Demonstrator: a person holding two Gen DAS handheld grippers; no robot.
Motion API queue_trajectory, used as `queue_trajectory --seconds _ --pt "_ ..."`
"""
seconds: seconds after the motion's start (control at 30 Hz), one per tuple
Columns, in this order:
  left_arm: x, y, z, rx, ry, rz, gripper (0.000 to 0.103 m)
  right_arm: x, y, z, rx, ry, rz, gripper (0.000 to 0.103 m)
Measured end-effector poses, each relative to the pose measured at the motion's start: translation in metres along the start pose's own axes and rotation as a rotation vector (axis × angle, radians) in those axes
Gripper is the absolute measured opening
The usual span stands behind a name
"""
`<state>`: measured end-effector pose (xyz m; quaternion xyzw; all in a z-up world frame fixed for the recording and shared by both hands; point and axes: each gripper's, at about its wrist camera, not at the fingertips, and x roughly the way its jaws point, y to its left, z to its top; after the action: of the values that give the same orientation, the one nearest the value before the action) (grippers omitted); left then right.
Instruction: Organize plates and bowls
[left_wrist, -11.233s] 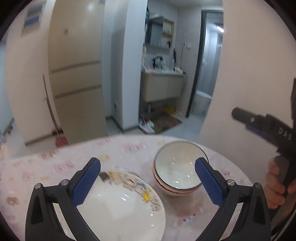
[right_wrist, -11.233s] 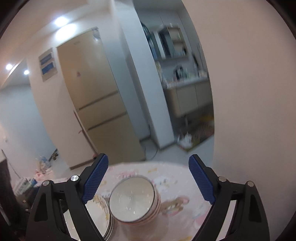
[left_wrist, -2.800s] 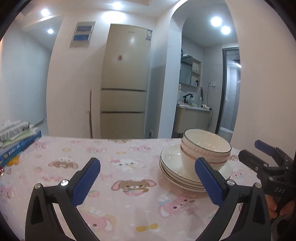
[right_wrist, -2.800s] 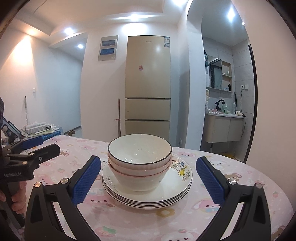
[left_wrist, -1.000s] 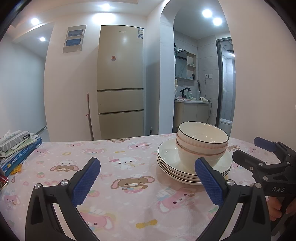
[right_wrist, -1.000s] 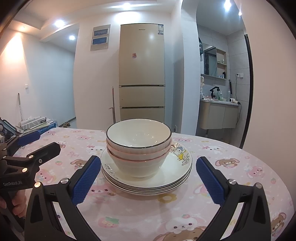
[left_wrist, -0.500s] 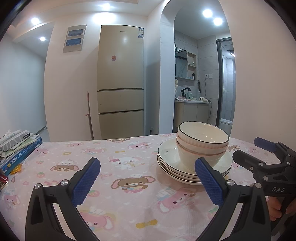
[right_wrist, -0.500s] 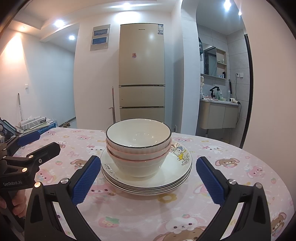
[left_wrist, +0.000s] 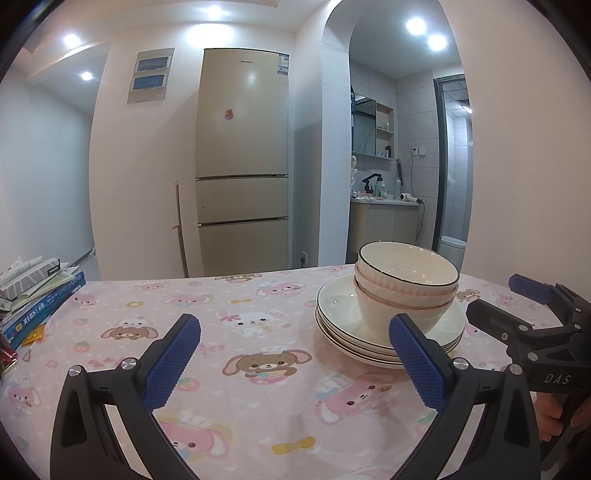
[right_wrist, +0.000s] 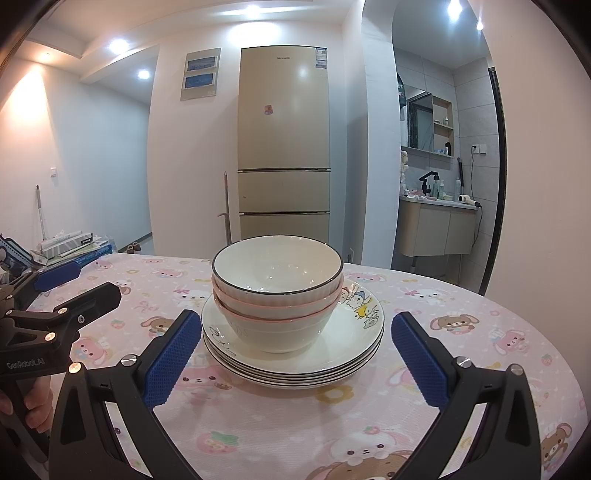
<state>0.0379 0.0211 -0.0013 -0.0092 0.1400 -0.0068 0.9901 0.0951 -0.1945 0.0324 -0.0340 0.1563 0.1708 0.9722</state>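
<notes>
On the pink tabletop (right_wrist: 461, 369) the bowls (right_wrist: 277, 291) sat nested on the stacked plates (right_wrist: 295, 362); we held the left claw (left_wrist: 295, 365) and right claw (right_wrist: 291, 358) released, empty, just beside the plates; sorting looked finished.

Both views are bright and sharp, lit by recessed ceiling lights (left_wrist: 214, 13) that flare white. Glare marks the fridge door (right_wrist: 301, 72) and bowl interiors (right_wrist: 277, 266). Shadows are soft. Fisheye distortion bends walls; corners are vignetted black.
</notes>
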Motion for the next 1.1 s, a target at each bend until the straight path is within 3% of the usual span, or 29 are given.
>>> queue_trajectory --seconds 1.1 --pt "-0.0016 0.0036 -0.0023 -0.005 0.001 0.007 0.103 -0.0002 0.0001 0.0004 -0.002 -0.001 0.001 0.103"
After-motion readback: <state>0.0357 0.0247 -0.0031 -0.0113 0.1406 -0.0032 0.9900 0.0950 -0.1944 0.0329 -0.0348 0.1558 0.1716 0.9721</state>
